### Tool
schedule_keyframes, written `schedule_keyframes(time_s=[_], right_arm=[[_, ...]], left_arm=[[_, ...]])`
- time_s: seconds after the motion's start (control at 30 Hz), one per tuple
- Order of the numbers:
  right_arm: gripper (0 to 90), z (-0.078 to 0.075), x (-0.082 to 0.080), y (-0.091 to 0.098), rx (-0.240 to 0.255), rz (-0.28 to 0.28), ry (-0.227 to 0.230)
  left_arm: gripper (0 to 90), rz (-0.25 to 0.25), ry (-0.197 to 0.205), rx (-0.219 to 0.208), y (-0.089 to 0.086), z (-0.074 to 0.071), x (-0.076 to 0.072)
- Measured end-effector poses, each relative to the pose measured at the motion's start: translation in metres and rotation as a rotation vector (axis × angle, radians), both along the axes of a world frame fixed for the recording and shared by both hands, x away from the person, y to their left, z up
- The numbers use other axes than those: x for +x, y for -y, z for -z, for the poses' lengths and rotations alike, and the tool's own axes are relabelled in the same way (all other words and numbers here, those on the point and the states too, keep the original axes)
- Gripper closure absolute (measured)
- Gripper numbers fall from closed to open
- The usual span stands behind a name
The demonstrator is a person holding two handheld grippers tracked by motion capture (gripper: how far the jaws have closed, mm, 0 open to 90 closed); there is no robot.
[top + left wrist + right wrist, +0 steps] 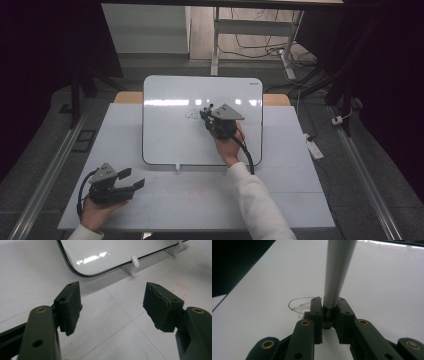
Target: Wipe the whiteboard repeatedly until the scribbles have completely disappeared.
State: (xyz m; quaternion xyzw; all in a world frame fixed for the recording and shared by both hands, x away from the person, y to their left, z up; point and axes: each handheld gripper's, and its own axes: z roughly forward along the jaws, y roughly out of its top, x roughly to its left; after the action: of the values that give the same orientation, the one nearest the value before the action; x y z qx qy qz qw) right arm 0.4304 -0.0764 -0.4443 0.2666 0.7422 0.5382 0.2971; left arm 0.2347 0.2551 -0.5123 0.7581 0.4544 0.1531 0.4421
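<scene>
On the whiteboard (pixel 170 140), right gripper (pixel 206 116) clamps a marker (pixel 337 272).

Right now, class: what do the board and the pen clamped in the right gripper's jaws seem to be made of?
Whiteboard: probably glossy coated panel with a dark rim; it mirrors lights. Pen: smooth grey barrel with a soft sheen, plastic or metal, unclear.

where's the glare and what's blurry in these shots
High view: a bright glare band runs across the upper whiteboard, and the room around is dark. Left gripper view: glare patches sit on the board's corner, and the near jaws look soft. Right gripper view: the pen is blurred up close, with glare along the board's top edge.
</scene>
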Motion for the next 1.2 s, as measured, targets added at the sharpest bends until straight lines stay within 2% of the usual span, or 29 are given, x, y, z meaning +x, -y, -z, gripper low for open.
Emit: schedule_keyframes(time_s=[0.07,0.13,0.17,0.23,0.27,0.3,0.33,0.43,0.47,0.5,0.57,0.67,0.73,0.83,0.9,0.93,0.97,1.07,1.13,1.2], right_arm=[[77.3,0.003,-0.006,-0.011,-0.061,-0.053,0.016],[77.4,0.004,-0.008,-0.016,-0.106,-0.066,0.039],[77.4,0.002,-0.004,-0.014,-0.087,-0.063,0.033],[77.4,-0.006,0.005,-0.005,-0.036,-0.002,0.03],[77.3,-0.009,0.009,0.0,-0.01,0.01,0.02],[77.4,-0.011,0.011,0.0,-0.005,0.011,0.006],[77.3,-0.01,0.009,-0.002,-0.023,0.014,0.018],[77.3,-0.001,-0.002,-0.014,-0.08,-0.068,0.012],[77.4,0.002,-0.005,-0.016,-0.105,-0.081,0.023],[77.3,0.001,-0.004,-0.016,-0.109,-0.079,0.029],[77.3,-0.004,0.003,-0.01,-0.054,-0.04,0.024],[77.3,-0.014,0.015,-0.001,-0.01,0.017,0.021],[77.3,-0.013,0.013,-0.003,-0.016,0.016,0.023],[77.4,-0.001,0.0,-0.016,-0.055,-0.073,-0.009],[77.4,0.005,-0.008,-0.025,-0.105,-0.108,0.009],[77.4,0.005,-0.007,-0.025,-0.106,-0.107,0.01],[77.4,0.002,-0.003,-0.024,-0.081,-0.099,0.005],[77.4,-0.01,0.01,-0.012,-0.023,-0.012,0.013],[77.4,-0.012,0.011,-0.01,-0.013,-0.007,0.001],[77.4,-0.006,0.004,-0.017,-0.039,-0.051,-0.012]], left_arm=[[31.4,0.001,-0.004,0.0,0.0,0.001,0.001],[31.4,0.005,-0.007,0.002,0.001,0.001,0.002],[31.3,0.005,-0.006,0.002,0.001,0.001,0.001],[31.4,0.003,-0.002,0.001,0.0,0.001,0.0],[31.4,0.0,0.0,-0.001,0.0,0.0,0.0],[31.4,-0.001,0.0,-0.003,0.0,0.0,0.0],[31.4,0.0,-0.001,-0.004,-0.001,0.0,0.001],[31.4,0.002,-0.006,0.0,-0.001,0.002,0.002],[31.3,0.002,-0.006,0.0,0.0,0.002,0.002],[31.4,0.002,-0.005,-0.001,0.0,0.001,0.001],[31.4,-0.002,-0.001,-0.001,-0.001,0.001,0.0],[31.4,-0.004,-0.002,-0.004,-0.001,0.0,0.0],[31.3,0.0,-0.004,-0.001,-0.001,0.001,0.001],[31.4,0.003,-0.006,0.001,0.0,0.001,0.002],[31.4,0.003,-0.006,0.001,0.0,0.001,0.001],[31.4,0.001,-0.004,0.002,0.0,0.001,0.001],[31.3,0.001,-0.003,0.001,0.0,0.001,0.0],[31.3,-0.002,-0.001,-0.003,-0.001,0.0,0.0],[31.3,0.0,-0.003,-0.005,-0.001,0.001,0.001],[31.3,0.0,-0.006,-0.003,-0.002,0.002,0.002]])
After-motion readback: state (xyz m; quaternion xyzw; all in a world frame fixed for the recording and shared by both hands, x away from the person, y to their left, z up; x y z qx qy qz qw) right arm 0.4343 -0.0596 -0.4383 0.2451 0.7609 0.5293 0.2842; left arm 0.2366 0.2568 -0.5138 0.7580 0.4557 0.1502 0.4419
